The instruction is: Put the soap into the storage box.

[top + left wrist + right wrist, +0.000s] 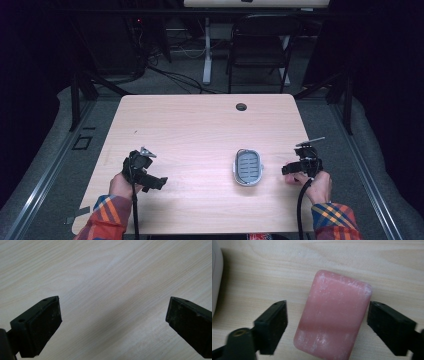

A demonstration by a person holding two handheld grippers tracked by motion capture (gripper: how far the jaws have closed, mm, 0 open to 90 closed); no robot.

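right gripper (327,322) | jaws apart astride pink soap bar (332,317), left gap, right nearly touching | left gripper (113,322) | jaws wide, bare table (105,277) between | high view: soap dish (248,166)

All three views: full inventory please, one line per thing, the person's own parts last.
soap bar: 1, pink, flat on the table between the right gripper's jaws
soap dish: 1, white rim with grey slotted insert, right of table centre
table: 1, light wood, cable hole near the far edge
folding chair: 1, black, on the floor beyond the table
left gripper: 1, black, jaws wide apart over bare wood
right gripper: 1, black, one jaw on each side of the soap bar, gap visible at the left jaw
sleeves: 2, orange and blue plaid, at the near edge
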